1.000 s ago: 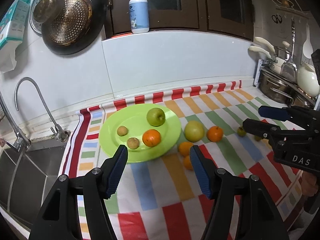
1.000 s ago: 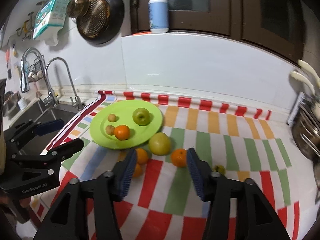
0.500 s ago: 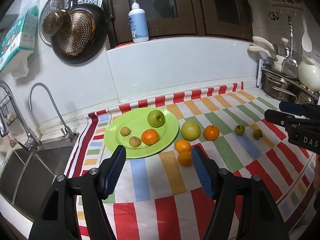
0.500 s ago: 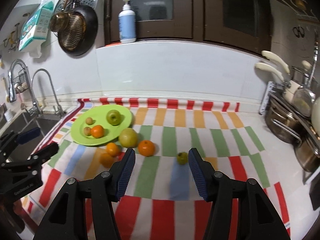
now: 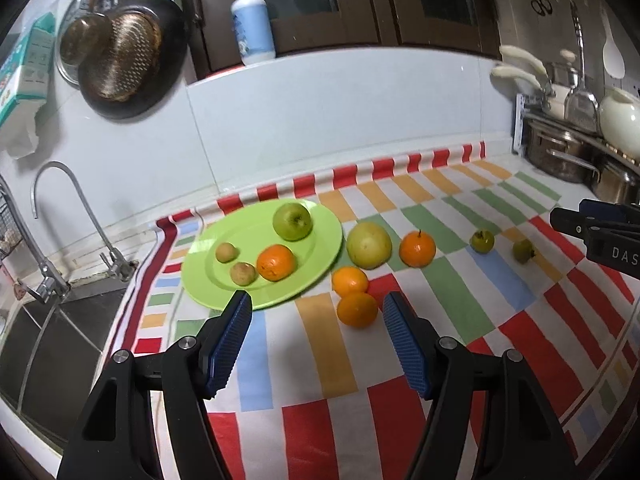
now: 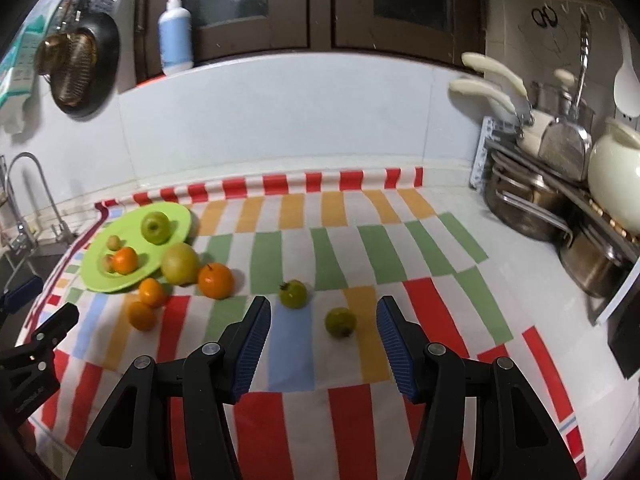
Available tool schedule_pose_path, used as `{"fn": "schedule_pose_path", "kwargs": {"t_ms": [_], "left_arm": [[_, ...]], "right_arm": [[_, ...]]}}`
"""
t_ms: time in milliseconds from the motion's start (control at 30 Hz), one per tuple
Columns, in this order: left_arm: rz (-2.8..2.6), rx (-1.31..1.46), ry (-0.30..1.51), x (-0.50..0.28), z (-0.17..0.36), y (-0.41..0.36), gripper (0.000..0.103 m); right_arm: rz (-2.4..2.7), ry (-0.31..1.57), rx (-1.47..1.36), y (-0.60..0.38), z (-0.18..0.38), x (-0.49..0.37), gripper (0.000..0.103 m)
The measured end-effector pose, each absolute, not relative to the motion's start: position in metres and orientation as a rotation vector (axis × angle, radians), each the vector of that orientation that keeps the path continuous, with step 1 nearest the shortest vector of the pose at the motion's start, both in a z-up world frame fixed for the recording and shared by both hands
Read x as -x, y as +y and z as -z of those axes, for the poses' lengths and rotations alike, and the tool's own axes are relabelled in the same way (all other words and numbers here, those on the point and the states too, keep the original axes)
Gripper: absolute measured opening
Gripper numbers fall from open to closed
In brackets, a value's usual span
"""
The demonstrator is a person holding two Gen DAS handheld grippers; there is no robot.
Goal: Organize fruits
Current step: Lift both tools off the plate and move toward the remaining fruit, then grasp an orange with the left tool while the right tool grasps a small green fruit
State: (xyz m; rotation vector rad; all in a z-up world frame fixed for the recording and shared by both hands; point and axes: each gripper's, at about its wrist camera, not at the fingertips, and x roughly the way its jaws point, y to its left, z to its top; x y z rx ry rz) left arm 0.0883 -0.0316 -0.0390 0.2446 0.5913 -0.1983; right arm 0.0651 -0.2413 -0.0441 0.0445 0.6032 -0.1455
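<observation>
A green plate (image 5: 208, 272) (image 6: 180, 216) on the striped cloth holds a green apple (image 5: 292, 221), an orange (image 5: 276, 262) and two small brown fruits (image 5: 227, 251). Beside it on the cloth lie a yellow pear (image 5: 368, 245), three oranges (image 5: 417, 248) (image 5: 357, 309) and two small green fruits (image 6: 293, 293) (image 6: 340, 322). My left gripper (image 5: 317, 340) is open and empty, above the cloth just before the plate. My right gripper (image 6: 323, 340) is open and empty, with the nearer small green fruit just ahead between its fingers.
A sink with a tap (image 5: 52, 216) lies left of the cloth. Steel pots (image 6: 532, 208) and a white kettle (image 6: 616, 184) stand at the right. A pan (image 5: 128, 60) hangs on the wall; a soap bottle (image 5: 252, 28) stands on the ledge.
The right gripper has swung right and drawn nearer the two small green fruits. The left gripper has pulled back a little and turned slightly; both stay open.
</observation>
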Motion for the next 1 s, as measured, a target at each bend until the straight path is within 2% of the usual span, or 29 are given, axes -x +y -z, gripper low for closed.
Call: {"fn": "schedule_pose_path", "kwargs": {"t_ms": [267,633,900,1000], "left_arm": [[0.237,-0.276,0.673,-0.111,0.061,-0.047,0.067],[0.265,-0.295,0.765,-0.144,0.084,-0.06,0.059],[0.281,-0.271,0.812,-0.161,0.094,-0.062,0.049],[0.292,-0.268,0.826,-0.164,0.097,-0.063,0.042]], "right_arm": [[0.148,0.695,-0.085,-0.257,0.069,-0.085,0.056],[0.173,0.781,-0.12,-0.27,0.089,-0.113,0.056],[0.165,0.808,-0.114,-0.27,0.097,-0.131,0.055],[0.162,0.819,-0.12,-0.271,0.1,-0.136,0.048]]}}
